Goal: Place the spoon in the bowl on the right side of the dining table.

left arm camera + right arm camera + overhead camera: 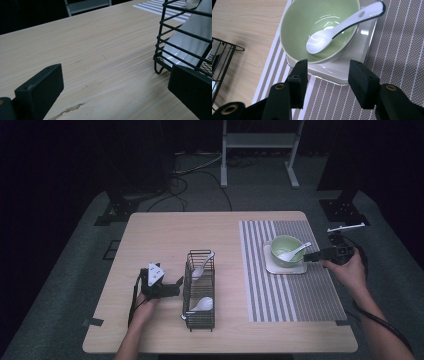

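A pale green bowl (286,251) (299,27) stands on a white square plate (287,268) (352,62) on the striped placemat (300,290). A white spoon (294,252) (337,30) lies in the bowl, its handle over the rim. My right gripper (311,256) (327,75) is just right of the plate, open, with nothing between its jaws. My left gripper (177,287) (115,87) rests on the table left of a black wire basket (189,285) (162,37), open and holding nothing. Two white spoons (202,266) (202,305) lie in the basket.
The light wooden table (160,235) has bare room at its back left. The placemat (397,50) covers the right side. A white metal stand (260,142) and cables lie on the dark floor behind the table.
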### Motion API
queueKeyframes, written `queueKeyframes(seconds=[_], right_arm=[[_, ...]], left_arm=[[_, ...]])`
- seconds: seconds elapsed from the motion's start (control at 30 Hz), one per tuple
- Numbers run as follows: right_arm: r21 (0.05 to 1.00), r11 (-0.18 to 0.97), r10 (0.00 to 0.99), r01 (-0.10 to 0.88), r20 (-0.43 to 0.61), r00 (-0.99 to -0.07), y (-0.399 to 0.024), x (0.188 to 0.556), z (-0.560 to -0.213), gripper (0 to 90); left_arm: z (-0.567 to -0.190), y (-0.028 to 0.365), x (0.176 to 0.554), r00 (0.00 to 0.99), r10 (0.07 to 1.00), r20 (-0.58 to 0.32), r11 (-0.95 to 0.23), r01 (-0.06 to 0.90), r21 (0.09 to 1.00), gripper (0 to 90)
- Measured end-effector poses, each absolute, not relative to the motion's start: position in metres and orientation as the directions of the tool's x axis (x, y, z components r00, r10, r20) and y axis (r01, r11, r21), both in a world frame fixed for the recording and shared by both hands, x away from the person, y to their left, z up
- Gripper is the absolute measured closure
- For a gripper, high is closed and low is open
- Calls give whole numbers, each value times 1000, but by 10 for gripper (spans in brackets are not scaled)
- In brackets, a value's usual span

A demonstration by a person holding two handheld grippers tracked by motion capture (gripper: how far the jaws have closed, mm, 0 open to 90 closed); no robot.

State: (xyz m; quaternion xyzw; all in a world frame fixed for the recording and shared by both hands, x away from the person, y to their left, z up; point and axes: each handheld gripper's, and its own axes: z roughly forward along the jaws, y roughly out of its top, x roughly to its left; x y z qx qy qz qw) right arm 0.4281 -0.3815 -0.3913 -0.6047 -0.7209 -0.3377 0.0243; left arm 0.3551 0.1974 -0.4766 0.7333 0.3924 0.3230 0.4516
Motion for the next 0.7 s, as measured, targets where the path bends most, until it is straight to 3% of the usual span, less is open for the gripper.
queueKeyframes(seconds=[0.7], right_arm=[[462, 111, 841, 880, 428, -331, -364, 410, -396, 446]], left_arm=[[-477, 198, 355, 484, 867, 120, -285, 285, 915, 0]])
